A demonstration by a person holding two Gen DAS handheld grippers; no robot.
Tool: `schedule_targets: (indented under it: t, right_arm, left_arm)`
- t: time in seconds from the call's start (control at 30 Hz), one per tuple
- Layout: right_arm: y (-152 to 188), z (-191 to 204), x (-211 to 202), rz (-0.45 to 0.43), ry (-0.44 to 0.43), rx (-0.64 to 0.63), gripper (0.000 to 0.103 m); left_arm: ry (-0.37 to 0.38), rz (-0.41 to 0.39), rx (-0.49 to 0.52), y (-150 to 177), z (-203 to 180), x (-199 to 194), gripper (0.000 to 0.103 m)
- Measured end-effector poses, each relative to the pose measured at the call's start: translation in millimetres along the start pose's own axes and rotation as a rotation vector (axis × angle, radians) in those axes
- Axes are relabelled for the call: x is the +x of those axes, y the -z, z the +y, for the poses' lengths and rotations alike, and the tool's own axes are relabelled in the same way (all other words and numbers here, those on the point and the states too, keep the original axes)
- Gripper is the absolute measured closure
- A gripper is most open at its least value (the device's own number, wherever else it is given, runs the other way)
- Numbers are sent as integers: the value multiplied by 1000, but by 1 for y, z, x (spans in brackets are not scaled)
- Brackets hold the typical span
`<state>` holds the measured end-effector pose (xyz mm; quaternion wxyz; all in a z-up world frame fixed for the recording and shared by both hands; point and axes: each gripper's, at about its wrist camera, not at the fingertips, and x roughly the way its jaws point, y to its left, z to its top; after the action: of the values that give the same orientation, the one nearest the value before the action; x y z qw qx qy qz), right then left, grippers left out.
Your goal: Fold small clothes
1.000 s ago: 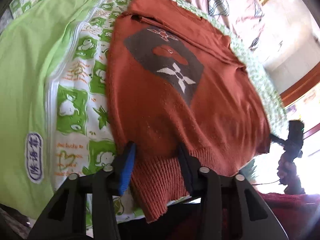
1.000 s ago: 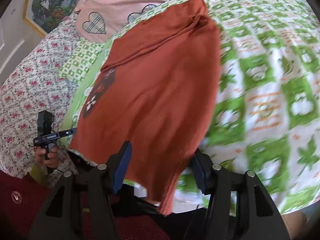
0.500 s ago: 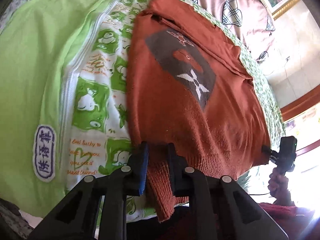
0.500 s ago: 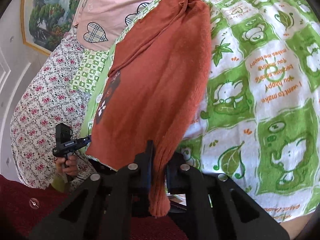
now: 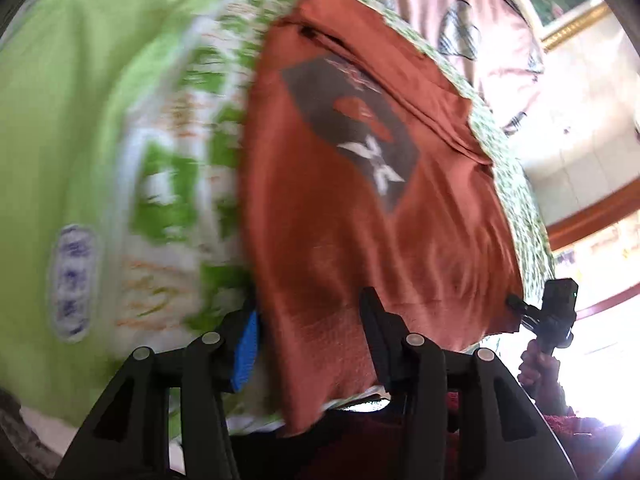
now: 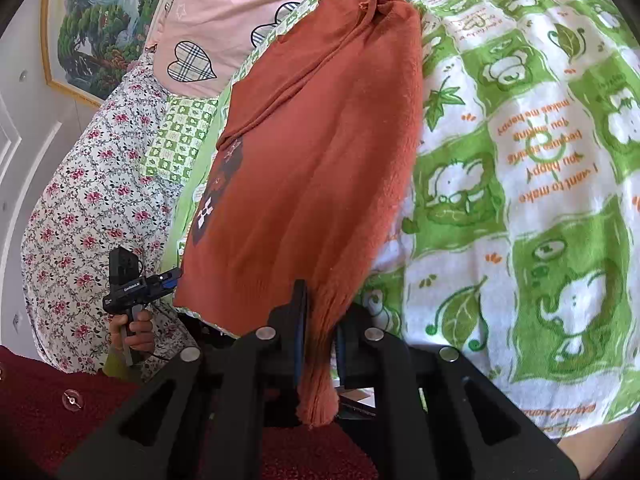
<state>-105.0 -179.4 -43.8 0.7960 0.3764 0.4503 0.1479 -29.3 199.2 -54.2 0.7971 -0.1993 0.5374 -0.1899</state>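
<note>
A rust-orange knit sweater (image 5: 360, 208) with a dark diamond patch lies flat on the green-and-white blanket (image 5: 168, 168), its ribbed hem hanging over the near bed edge. My left gripper (image 5: 308, 320) is open, its jaws wide apart on either side of the hem's left corner; this view is motion-blurred. In the right wrist view the sweater (image 6: 320, 168) runs away from me. My right gripper (image 6: 320, 320) is shut on the hem's right corner, which hangs down between the jaws.
A pink pillow (image 6: 240, 8) with plaid hearts lies at the head of the bed. A floral sheet (image 6: 80, 200) drapes the bed's side. A plain green cover (image 5: 60, 120) lies left of the blanket. Red carpet (image 6: 60, 400) is below. A framed painting (image 6: 92, 20) hangs on the wall.
My left gripper, nearly closed on the hem half a second ago, has opened wide and the view has shifted. My right gripper has stayed closed on the hem's right corner.
</note>
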Motion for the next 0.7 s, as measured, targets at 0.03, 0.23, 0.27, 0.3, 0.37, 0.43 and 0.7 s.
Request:
schedule_targets:
  t: [0.03,0.23,0.27,0.3,0.37,0.43,0.7]
  right_arm:
    - [-1,0,1,0,-2,-2,90]
    - [2,12,-3,-22,-48,-51,95]
    - [1,11,-7,-40,-70,-39,95]
    - [-2,11,-11,-61,-96,-26,95]
    - [-13,13,-24,-124,-139,-15,96]
    - [-26,17,-36,-180,-172,-13,96]
    - [-96,35,-57,-343,-223,-74,96]
  left_arm:
    - [6,0,13,-1,-4,3,65]
    - [86,-53,-28,7,12,-7,94]
    - [86,-71,-26,6,11,-11,95]
    - [95,-92,-21,5,8,-17,95]
    - [128,-157,2,-2,-2,-33,95]
    - [154,-232,31,-15,-13,-51,95]
    - [249,-426,60,-97,-43,-54,96]
